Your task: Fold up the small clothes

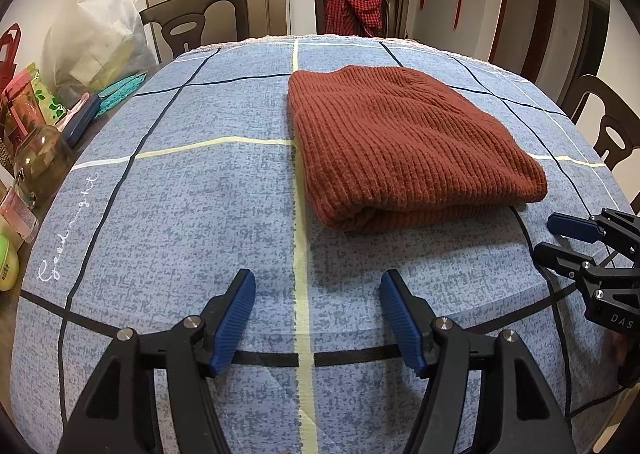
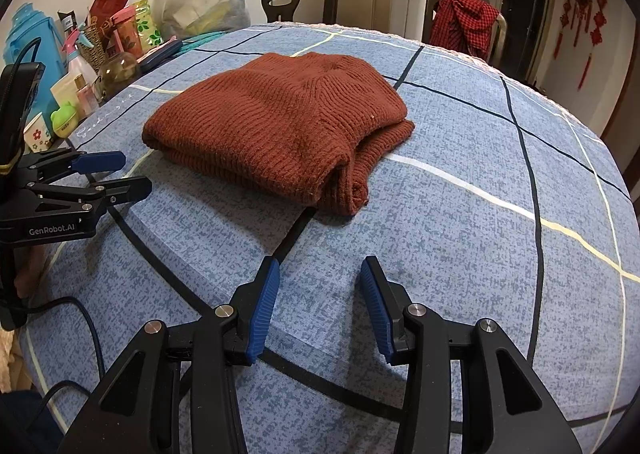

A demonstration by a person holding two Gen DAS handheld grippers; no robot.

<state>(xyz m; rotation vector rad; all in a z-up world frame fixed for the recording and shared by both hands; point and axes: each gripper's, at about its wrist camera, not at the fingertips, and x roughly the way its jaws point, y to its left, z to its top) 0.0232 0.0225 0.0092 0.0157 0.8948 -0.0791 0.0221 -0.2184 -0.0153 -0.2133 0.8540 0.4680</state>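
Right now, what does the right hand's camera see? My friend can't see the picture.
A folded rust-red knit sweater lies on a blue checked tablecloth. The right gripper hangs open and empty in front of it, and the left gripper, also open, reaches in from the left edge.

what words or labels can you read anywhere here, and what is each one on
"GenRobot.AI": side of the left gripper.
"DAS", cut off by the frame edge: body of the right gripper.
"Goodnight", cursive script: blue tablecloth.
Print on the green jar and other packages: too small to read.
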